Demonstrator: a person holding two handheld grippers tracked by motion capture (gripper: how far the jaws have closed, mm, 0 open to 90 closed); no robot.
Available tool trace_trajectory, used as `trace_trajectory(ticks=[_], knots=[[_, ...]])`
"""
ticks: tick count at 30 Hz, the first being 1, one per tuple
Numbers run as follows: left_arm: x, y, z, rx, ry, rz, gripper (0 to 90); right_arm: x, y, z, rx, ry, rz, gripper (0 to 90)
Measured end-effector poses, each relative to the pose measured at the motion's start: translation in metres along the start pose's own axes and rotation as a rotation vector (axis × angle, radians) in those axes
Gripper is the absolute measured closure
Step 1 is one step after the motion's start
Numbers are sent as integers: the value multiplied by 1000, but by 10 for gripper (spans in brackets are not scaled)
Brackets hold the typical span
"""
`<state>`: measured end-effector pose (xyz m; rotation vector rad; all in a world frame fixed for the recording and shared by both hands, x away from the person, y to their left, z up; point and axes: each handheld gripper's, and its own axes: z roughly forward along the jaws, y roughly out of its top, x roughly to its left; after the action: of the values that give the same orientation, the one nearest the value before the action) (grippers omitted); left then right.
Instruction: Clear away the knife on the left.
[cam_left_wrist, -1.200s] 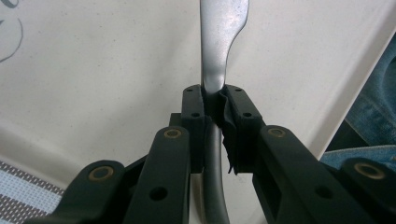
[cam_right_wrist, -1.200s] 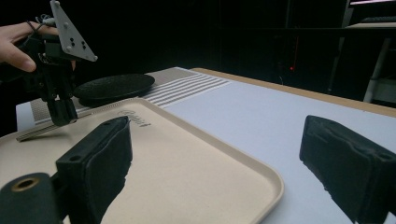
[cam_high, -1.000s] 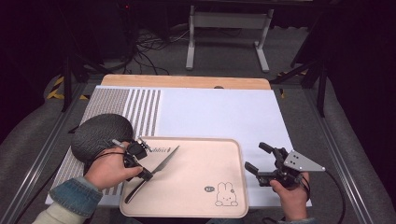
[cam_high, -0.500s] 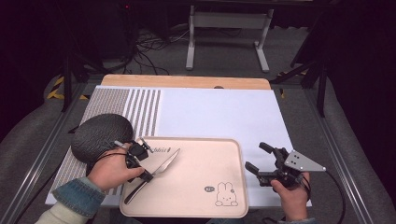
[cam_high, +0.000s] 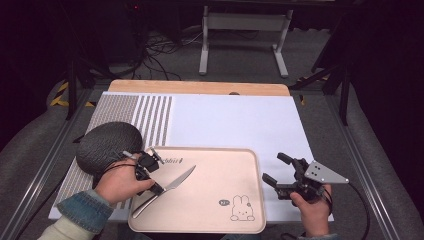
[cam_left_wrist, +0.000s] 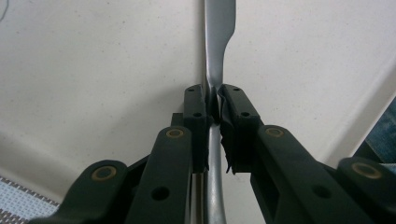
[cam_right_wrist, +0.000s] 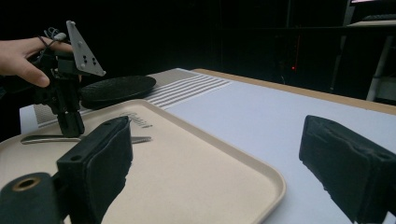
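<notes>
High view puts one beige tray (cam_high: 215, 210) at the table's near edge; your left gripper (cam_high: 156, 189) sits over the tray's left part, its jaws clamped on the one knife (cam_high: 175, 182), which lies on the tray; one dark round mat (cam_high: 107, 145) lies just left of the tray; your right gripper (cam_high: 274, 170) hovers right of the tray, jaws spread and holding nothing; white cover beyond the tray is bare; left gripper view shows the pads (cam_left_wrist: 198, 126) pinching the knife's neck.
</notes>
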<state>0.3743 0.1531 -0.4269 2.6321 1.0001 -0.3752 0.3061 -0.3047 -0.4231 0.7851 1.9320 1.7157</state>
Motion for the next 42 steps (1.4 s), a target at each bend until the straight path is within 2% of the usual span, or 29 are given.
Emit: trace_trajectory(ticks=[3, 5, 7, 9, 11, 12, 13, 14, 16, 18, 20, 23, 25, 33, 42], knots=[[-2, 0, -1, -21, -5, 6, 736, 0, 0, 0, -1, 1, 4, 104], [-3, 0, -3, -74, 22, 36, 640, 0, 0, 0, -1, 0, 0, 105], [-6, 0, -6, -112, 42, 53, 594, 0, 0, 0, -1, 0, 4, 104], [-8, 1, -8, -156, 56, 103, 529, 0, 0, 0, 2, 2, 7, 104], [-12, 2, -9, -172, 53, 134, 561, 0, 0, 0, 2, 2, 6, 104], [-14, 2, -10, -180, 36, 141, 600, 0, 0, 0, 1, 2, 7, 104], [-14, 2, -10, -180, 36, 141, 702, 0, 0, 0, 1, 2, 7, 104], [-16, 3, -10, -185, 22, 138, 702, 0, -1, 0, 1, 2, 8, 104], [-20, 4, -9, -210, 23, 146, 874, 0, -1, 0, 0, 4, 11, 103], [-21, 5, -6, -233, 26, 161, 900, 0, -1, 0, 2, 5, 10, 103], [-23, 6, -2, -244, 11, 175, 900, 0, -1, 0, 2, 5, 10, 103], [-23, 7, 5, -223, -2, 193, 900, 0, -1, 0, 0, 6, 10, 103], [-23, 7, 8, -217, -6, 189, 900, 0, -1, 0, 1, 6, 10, 102], [-19, 6, 13, -171, 8, 197, 900, 0, 0, 0, -1, 4, 10, 102], [-14, 5, 17, -158, 19, 179, 900, -1, 0, 0, -3, 4, 7, 102]])
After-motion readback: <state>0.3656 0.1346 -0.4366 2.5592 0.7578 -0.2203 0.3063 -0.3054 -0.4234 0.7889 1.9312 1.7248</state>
